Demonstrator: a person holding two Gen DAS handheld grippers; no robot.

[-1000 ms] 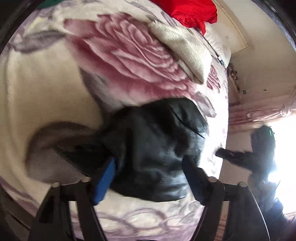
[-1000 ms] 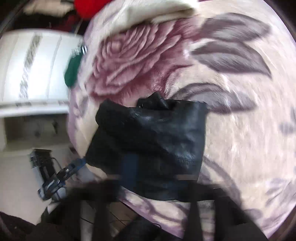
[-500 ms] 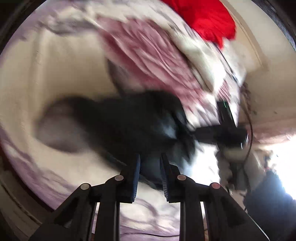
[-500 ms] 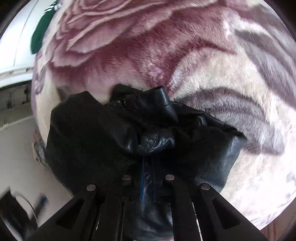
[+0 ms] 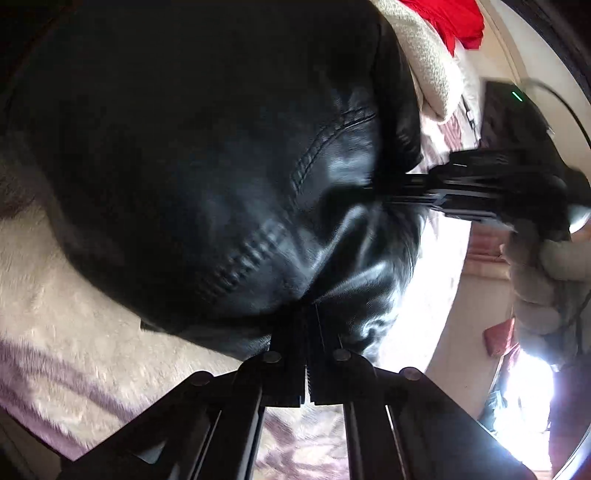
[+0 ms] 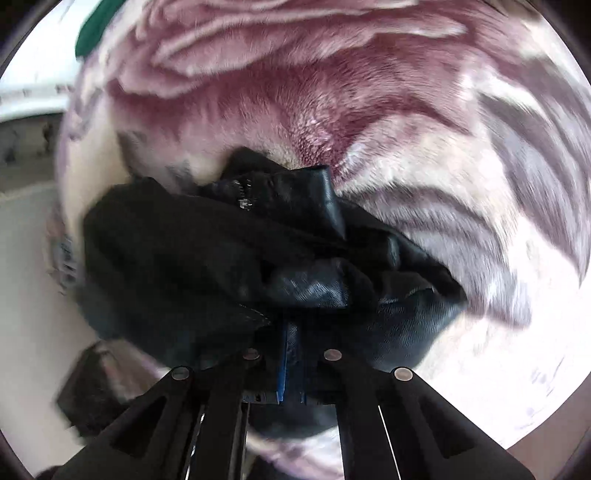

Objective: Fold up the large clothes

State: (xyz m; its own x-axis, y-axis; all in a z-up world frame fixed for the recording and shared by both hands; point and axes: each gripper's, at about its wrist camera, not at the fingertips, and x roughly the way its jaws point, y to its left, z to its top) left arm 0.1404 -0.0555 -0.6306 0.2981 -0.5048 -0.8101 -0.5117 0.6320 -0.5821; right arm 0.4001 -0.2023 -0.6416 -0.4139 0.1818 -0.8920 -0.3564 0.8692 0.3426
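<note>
A black leather jacket lies bunched on a rose-patterned plush blanket and fills most of the left wrist view. My left gripper is shut on a fold of its near edge, the leather puckering at the tips. The right gripper reaches into the jacket's right side, held by a gloved hand. In the right wrist view, the jacket is crumpled with a zipper showing. My right gripper is shut on a leather fold beside its blue pad.
A beige knit garment and a red garment lie farther back on the blanket. A green item sits at the bed's edge, with white furniture and floor beyond. A blurred dark object sits low left.
The left gripper dropped onto the jacket and went from wide open to shut on its edge. The right gripper came down first, pinched a fold, and has since stayed put.
</note>
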